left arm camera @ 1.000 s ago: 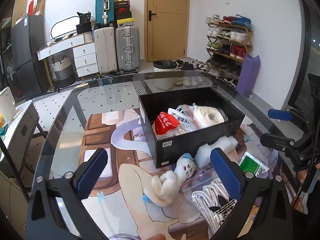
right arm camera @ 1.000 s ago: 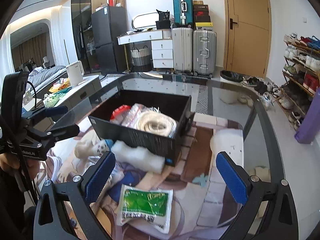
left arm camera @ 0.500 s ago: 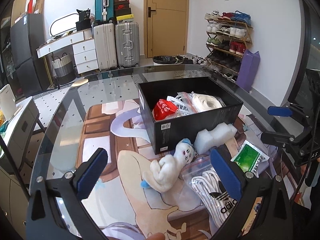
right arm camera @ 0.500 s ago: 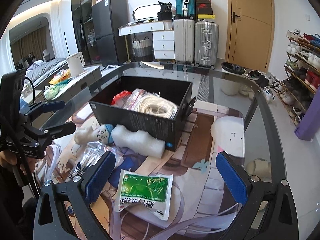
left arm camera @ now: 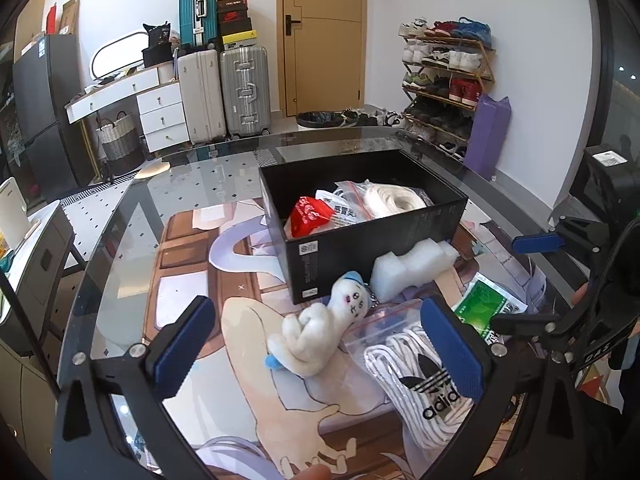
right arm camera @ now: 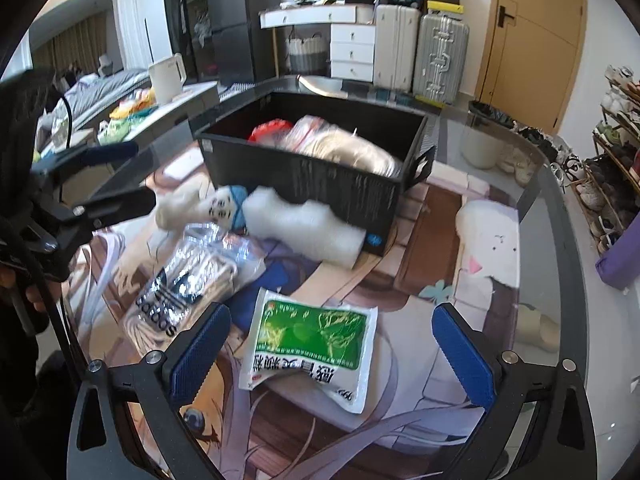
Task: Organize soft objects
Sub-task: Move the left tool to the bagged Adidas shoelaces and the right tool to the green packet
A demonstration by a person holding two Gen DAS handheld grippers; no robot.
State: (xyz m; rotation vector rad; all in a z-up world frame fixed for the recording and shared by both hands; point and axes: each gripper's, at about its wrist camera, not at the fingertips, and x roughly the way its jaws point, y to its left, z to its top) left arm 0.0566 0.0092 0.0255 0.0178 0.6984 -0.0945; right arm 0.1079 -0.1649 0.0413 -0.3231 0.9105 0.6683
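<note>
Both grippers, left and right, hang spread wide and empty. Doll, foam and laces bag lie near the box. Only the right view shows the whole green packet.

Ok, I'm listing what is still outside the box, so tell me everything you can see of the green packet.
The green packet is a flat, sealed plastic pouch, white at the edges with a green printed panel and dark characters along one end. It lies flat on the illustrated mat on the glass table, outside the black box, between the open right claw's fingers. Nothing grips it. In the left view the left claw partly hides it.
</note>
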